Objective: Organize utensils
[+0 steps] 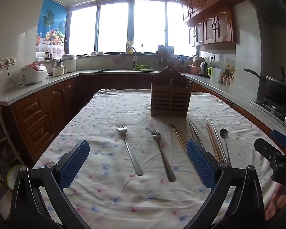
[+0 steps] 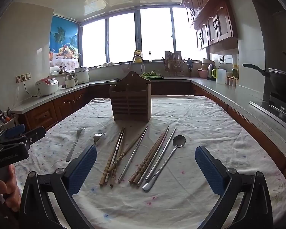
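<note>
1. Left wrist view, nearest: the left gripper hovers low over the cloth-covered worktop, jaws released and wide apart, grasping nothing. Two forks lie side by side between its blue pads, tines pointing away.
2. Right wrist view, nearest: the right gripper is likewise released and empty, level, aimed at the far end of the worktop. The person's fingers show at the left edge, wrapped around the left gripper's handle.
3. Just beyond the right jaws lies a fan of wooden chopsticks, metal chopsticks and a long-handled spoon, some touching or crossing one another.
4. Farther back, upright near the middle of the worktop, stands a slatted wooden utensil holder. It appears empty, though its inside is mostly hidden.
5. Farthest: kitchen counters, a sink and bright windows.
6. Judgement: sorting has not begun. The next move probably calls for lowering one gripper onto a single utensil, closing across its thin handle, then carrying it to a holder compartment. Flat, slim pieces may slip or bring a neighbour along.
</note>
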{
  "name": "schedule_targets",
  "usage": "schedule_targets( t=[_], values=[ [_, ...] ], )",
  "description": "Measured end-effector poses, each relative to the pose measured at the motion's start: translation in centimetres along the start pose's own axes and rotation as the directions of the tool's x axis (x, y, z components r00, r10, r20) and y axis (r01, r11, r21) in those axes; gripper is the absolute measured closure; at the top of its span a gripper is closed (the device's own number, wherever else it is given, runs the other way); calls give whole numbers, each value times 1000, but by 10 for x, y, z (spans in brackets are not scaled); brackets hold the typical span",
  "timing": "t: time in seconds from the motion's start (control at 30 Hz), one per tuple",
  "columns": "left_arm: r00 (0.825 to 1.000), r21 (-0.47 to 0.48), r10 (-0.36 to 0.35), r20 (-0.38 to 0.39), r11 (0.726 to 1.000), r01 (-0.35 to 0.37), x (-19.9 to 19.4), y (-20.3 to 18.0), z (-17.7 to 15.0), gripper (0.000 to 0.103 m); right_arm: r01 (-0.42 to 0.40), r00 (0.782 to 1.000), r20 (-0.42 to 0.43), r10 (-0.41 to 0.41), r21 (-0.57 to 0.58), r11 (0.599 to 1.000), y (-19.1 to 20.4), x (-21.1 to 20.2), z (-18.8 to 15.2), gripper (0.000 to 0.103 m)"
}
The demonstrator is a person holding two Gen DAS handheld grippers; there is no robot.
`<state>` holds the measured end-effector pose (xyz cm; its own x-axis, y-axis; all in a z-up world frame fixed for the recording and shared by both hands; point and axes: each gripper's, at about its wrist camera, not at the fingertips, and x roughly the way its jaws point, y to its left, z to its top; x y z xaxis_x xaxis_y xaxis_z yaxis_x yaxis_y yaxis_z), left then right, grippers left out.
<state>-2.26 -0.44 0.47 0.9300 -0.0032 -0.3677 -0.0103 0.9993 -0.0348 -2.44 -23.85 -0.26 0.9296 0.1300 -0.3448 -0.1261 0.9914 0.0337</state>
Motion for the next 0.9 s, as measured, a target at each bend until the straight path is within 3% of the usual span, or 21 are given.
schedule_targets(
  t=[0.9],
  values=[
    [1000, 8, -10, -3, 1000, 10, 3, -2, 1, 0, -19, 1000, 7, 19, 9, 1000, -2, -3, 4, 0]
  ],
)
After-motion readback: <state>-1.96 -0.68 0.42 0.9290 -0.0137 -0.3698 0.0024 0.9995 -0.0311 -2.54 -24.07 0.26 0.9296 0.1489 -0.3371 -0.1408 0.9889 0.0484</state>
